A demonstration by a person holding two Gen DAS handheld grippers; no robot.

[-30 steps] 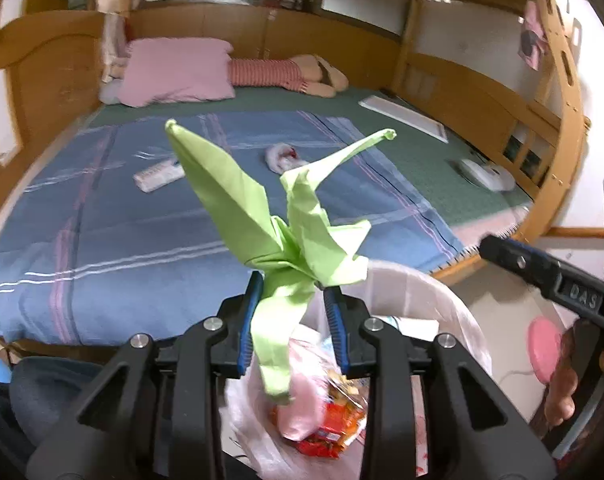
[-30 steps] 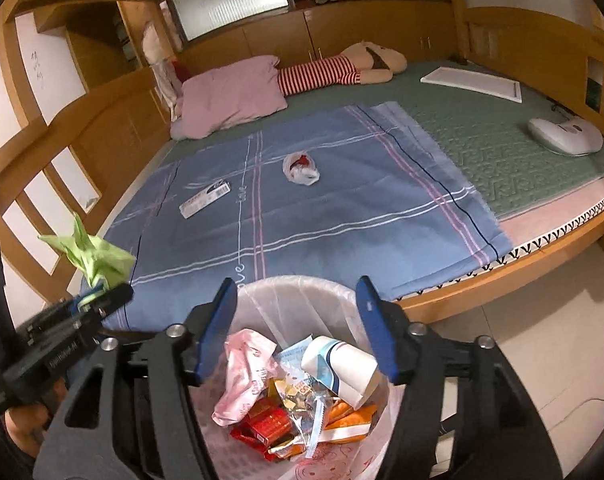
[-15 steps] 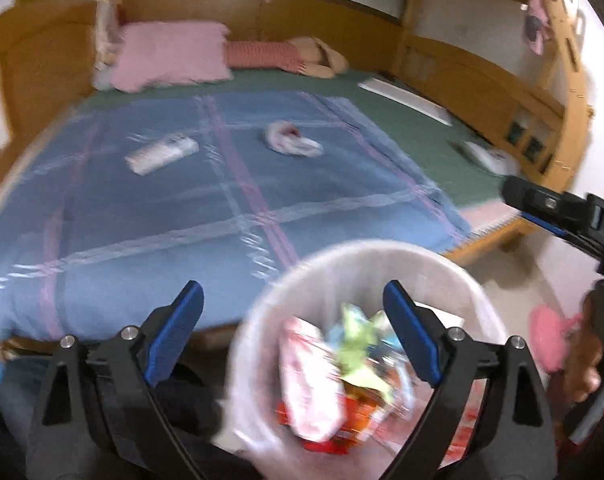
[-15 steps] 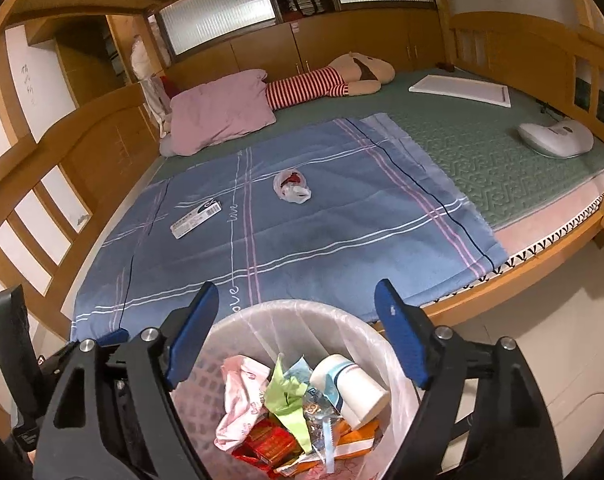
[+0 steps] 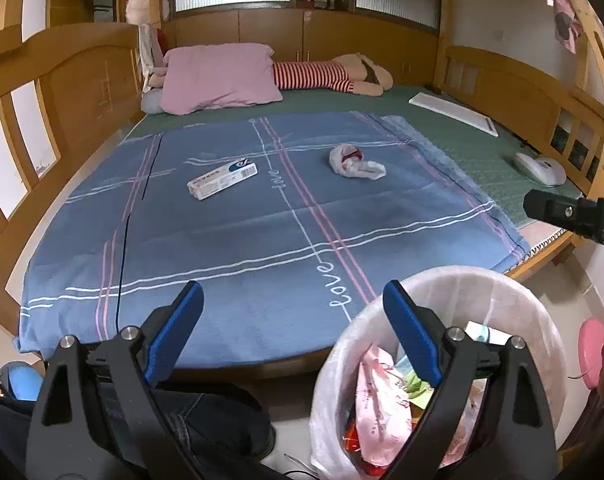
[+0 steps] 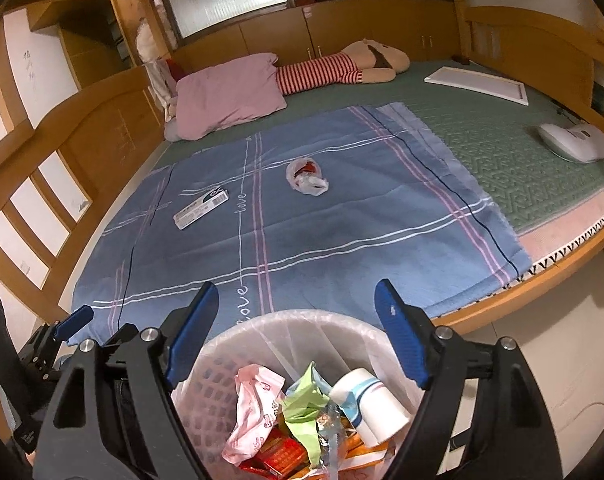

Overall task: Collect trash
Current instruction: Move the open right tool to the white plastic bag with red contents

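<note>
A white lined trash bin (image 6: 262, 332) (image 5: 454, 280) stands on the floor by the bed, holding wrappers, a paper cup (image 6: 368, 404) and the green paper crane (image 6: 302, 400). My left gripper (image 5: 294, 304) is open and empty, over the bed's near edge to the left of the bin. Wide open and empty too, my right gripper (image 6: 296, 306) hangs above the bin's far rim. On the blue blanket (image 5: 262, 240) lie a white carton (image 5: 222, 179) (image 6: 200, 208) and a crumpled white plastic bag (image 5: 354, 162) (image 6: 306, 178).
A pink pillow (image 5: 218, 76), a striped plush toy (image 5: 330, 76), a white board (image 5: 454, 118) and a white device (image 5: 540, 168) lie farther back on the green mat. Wooden bed rails (image 5: 62, 92) enclose the sides. A pink round object (image 5: 592, 344) sits on the floor.
My left gripper opened and let go of the green paper crane, which now lies in the bin. The right gripper's jaws widened. Both grippers shifted; the left now looks more at the bed.
</note>
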